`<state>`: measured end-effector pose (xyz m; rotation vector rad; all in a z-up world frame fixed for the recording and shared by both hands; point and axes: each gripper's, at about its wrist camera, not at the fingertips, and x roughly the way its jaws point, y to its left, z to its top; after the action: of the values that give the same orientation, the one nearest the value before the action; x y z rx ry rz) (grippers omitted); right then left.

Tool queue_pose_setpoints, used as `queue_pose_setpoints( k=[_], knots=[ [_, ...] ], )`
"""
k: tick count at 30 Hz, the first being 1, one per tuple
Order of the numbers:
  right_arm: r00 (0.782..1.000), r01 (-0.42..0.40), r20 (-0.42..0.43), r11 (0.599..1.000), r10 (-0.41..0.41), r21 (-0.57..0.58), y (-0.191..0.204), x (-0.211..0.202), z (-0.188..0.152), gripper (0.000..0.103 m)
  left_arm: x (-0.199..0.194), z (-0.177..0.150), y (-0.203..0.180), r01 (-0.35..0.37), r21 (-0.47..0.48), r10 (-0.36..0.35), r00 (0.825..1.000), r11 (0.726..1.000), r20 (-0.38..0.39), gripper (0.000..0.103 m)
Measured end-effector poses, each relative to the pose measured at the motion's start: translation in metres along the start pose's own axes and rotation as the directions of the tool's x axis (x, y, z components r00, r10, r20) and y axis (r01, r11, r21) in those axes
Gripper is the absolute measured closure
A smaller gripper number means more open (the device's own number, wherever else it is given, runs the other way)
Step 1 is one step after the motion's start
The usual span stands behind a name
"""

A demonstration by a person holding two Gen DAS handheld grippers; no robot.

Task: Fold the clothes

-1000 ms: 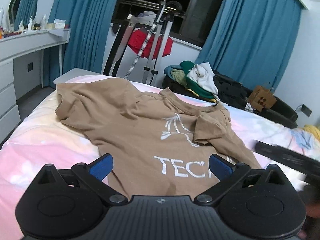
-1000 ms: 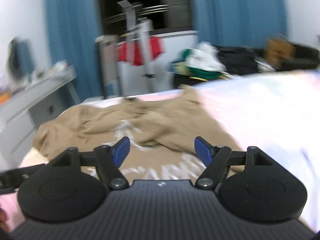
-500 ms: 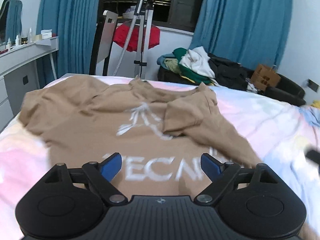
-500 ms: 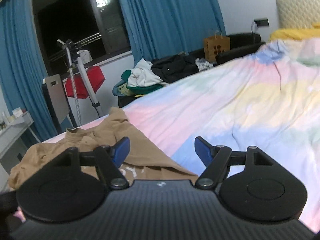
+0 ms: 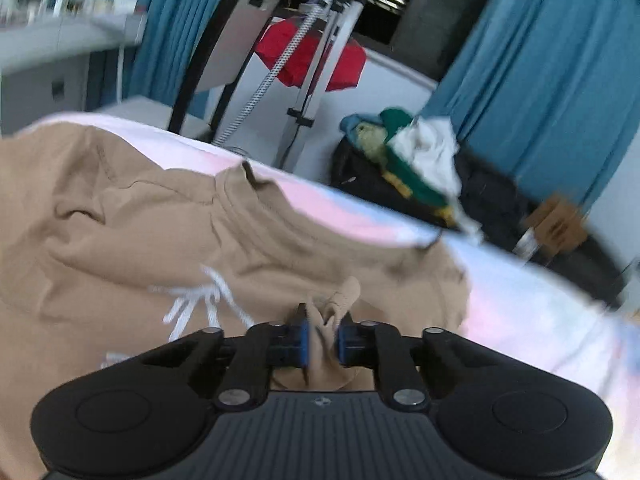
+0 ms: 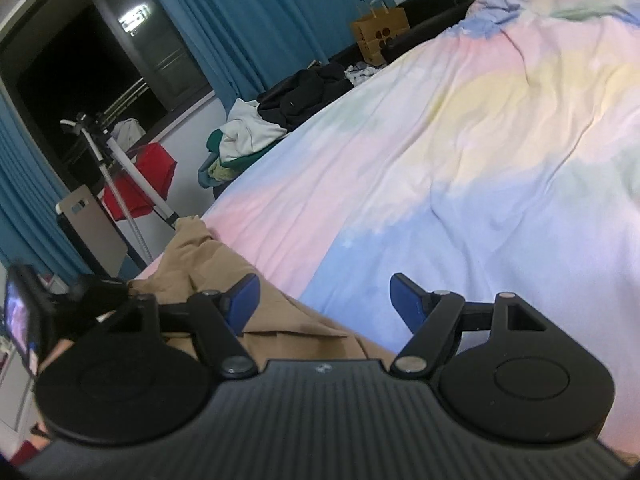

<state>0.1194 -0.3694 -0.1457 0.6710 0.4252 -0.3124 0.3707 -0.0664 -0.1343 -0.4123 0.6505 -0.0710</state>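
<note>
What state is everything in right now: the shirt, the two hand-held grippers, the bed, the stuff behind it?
Tan T-shirt: rumpled on the bed, a fold pinched up.
Left hand-held gripper: jaws closing on that shirt fold.
Right hand-held gripper: open, empty, over the shirt's edge.
Bedspread: spread out, lightly wrinkled.
Clothes pile: heaped, unfolded.
Curtains: drawn aside from the dark window.
Paper bag: upright.

We see the T-shirt lying spread on the bed, a bunched fold of it between the closing jaws of the left gripper. Behind the bed stands a rack, with a clothes pile to its right. The right gripper hangs over the shirt's edge.
</note>
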Motion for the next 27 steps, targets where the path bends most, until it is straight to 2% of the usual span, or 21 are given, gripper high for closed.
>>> queue_pose_setpoints(
  k=[1, 3, 5, 7, 10, 11, 12, 14, 15, 19, 22, 27],
  knots=[
    [1.000, -0.003, -0.003, 1.000, 0.003, 0.002, 0.000, 0.001, 0.000, 0.029, 0.001, 0.007, 0.006, -0.005, -0.011, 0.005, 1.000, 1.000, -0.006, 0.094],
    [1.000, -0.007, -0.011, 1.000, 0.007, -0.002, 0.003, 0.002, -0.001, 0.029, 0.006, 0.016, 0.021, -0.074, -0.002, 0.074, 0.997, 0.997, -0.032, 0.095],
    [1.000, -0.011, -0.016, 1.000, 0.011, -0.014, 0.006, 0.002, -0.001, 0.029, 0.019, 0.016, 0.034, -0.190, 0.029, 0.192, 0.978, 0.981, -0.080, 0.094],
    [1.000, -0.016, -0.020, 0.999, 0.016, -0.028, 0.008, 0.002, -0.002, 0.029, 0.033, 0.016, 0.043, -0.236, 0.055, 0.242, 0.959, 0.970, -0.145, 0.094],
    [0.999, -0.019, -0.031, 0.998, 0.018, -0.054, 0.013, 0.003, -0.003, 0.030, 0.028, 0.017, 0.045, -0.221, 0.087, 0.231, 0.963, 0.971, -0.138, 0.088],
    [0.999, -0.018, -0.029, 0.998, 0.016, -0.062, 0.014, 0.003, -0.003, 0.029, 0.022, 0.017, 0.043, -0.224, 0.097, 0.235, 0.963, 0.970, -0.129, 0.079],
    [1.000, -0.017, -0.027, 0.997, 0.015, -0.071, 0.015, 0.002, -0.003, 0.029, 0.014, 0.017, 0.038, -0.230, 0.107, 0.241, 0.964, 0.967, -0.114, 0.075],
    [1.000, -0.017, -0.016, 0.996, 0.016, -0.087, 0.018, -0.001, -0.002, 0.029, -0.003, 0.015, 0.028, -0.243, 0.127, 0.254, 0.964, 0.962, -0.080, 0.054],
    [1.000, -0.017, -0.011, 0.996, 0.016, -0.090, 0.018, -0.002, -0.002, 0.029, -0.013, 0.013, 0.021, -0.240, 0.136, 0.251, 0.966, 0.961, -0.065, 0.050],
    [1.000, -0.020, 0.010, 0.995, 0.021, -0.093, 0.019, -0.008, 0.001, 0.029, -0.052, 0.004, -0.010, -0.190, 0.152, 0.196, 0.980, 0.970, -0.031, 0.048],
    [1.000, -0.012, 0.023, 0.996, 0.014, -0.092, 0.019, -0.009, 0.003, 0.029, -0.061, -0.015, -0.043, -0.146, 0.178, 0.155, 0.987, 0.973, -0.035, 0.048],
    [1.000, -0.010, 0.019, 0.996, 0.011, -0.083, 0.016, -0.008, 0.003, 0.029, -0.021, -0.050, -0.084, -0.187, 0.256, 0.208, 0.976, 0.949, -0.060, 0.048]
  ],
)
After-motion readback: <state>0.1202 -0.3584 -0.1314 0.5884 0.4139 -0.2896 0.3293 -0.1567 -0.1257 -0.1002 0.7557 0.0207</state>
